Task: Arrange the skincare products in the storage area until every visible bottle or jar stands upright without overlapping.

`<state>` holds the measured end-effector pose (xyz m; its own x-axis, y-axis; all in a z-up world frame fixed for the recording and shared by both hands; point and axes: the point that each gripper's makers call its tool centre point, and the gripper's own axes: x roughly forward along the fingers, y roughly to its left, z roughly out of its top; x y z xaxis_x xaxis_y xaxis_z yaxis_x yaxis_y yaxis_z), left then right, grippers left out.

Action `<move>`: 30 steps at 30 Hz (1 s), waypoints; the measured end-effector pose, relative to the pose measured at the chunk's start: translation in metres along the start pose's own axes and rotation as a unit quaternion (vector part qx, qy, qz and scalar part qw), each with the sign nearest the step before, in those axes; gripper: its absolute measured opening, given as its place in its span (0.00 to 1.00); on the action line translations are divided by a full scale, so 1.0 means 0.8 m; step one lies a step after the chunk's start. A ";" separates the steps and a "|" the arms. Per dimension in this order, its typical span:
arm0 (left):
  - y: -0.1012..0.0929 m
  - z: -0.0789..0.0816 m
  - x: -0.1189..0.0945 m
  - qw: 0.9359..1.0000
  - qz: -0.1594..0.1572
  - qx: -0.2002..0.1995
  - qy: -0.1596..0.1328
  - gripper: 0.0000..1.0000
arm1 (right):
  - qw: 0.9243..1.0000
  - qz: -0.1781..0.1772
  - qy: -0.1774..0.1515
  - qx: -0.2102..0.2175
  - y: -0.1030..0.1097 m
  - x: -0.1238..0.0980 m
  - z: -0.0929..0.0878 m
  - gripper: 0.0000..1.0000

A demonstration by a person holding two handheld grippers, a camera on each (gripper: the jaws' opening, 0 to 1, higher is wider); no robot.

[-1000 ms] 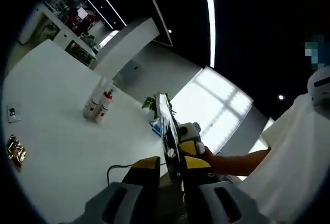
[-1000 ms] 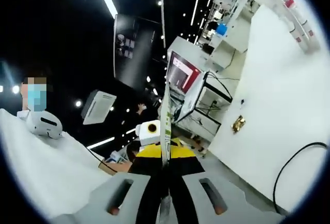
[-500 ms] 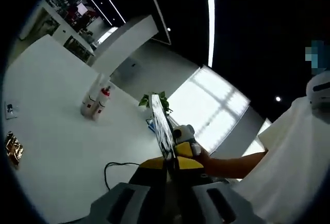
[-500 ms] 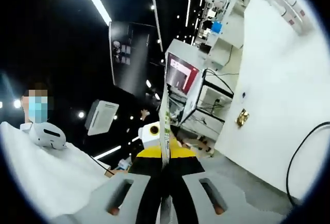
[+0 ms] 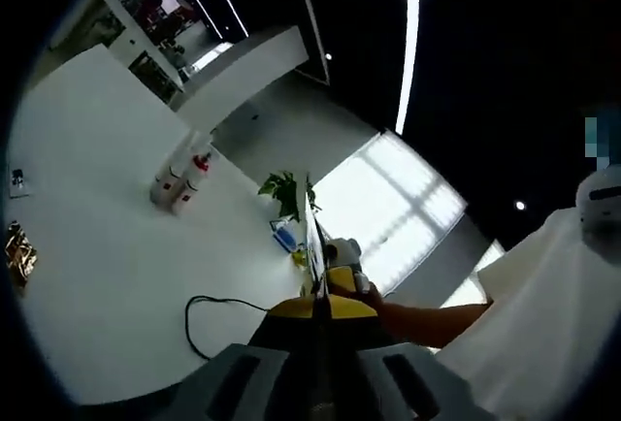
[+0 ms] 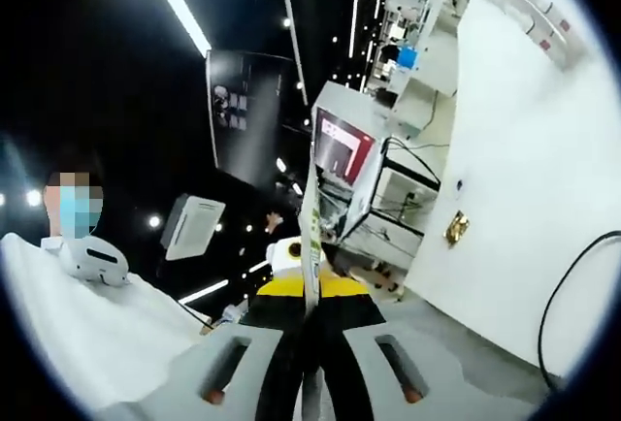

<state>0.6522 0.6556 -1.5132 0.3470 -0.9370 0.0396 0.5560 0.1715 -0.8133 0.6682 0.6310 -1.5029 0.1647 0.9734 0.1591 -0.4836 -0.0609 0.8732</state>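
Left gripper view: the left gripper (image 5: 317,307) has its jaws pressed together on a thin flat card (image 5: 309,246) seen edge-on, and the right gripper (image 6: 312,309) pinches the same card (image 6: 310,246) from the opposite side, both raised well off the white table (image 5: 87,237). No arranging step looks begun; next the card likely must be freed and the grippers lowered toward the products. Count: two upright bottles (image 5: 178,181) standing just beside each other far across the table, one black cable (image 5: 209,305), one small gold item (image 5: 17,254).

Dark room with bright ceiling strip lights (image 5: 408,43); the window (image 5: 388,208) glares white, the table (image 5: 87,237) overexposed, edges strongly bent
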 end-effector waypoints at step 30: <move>-0.006 -0.026 0.011 0.999 -0.005 0.013 0.052 0.01 | 0.983 -0.033 0.150 -0.096 -0.002 0.003 -0.054 0.00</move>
<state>0.6367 0.6400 -1.5211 0.2612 -0.9652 -0.0131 0.5792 0.1676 -0.7978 0.6324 0.6429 -1.5234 -0.0467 0.9969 -0.0630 -0.6382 0.0187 0.7696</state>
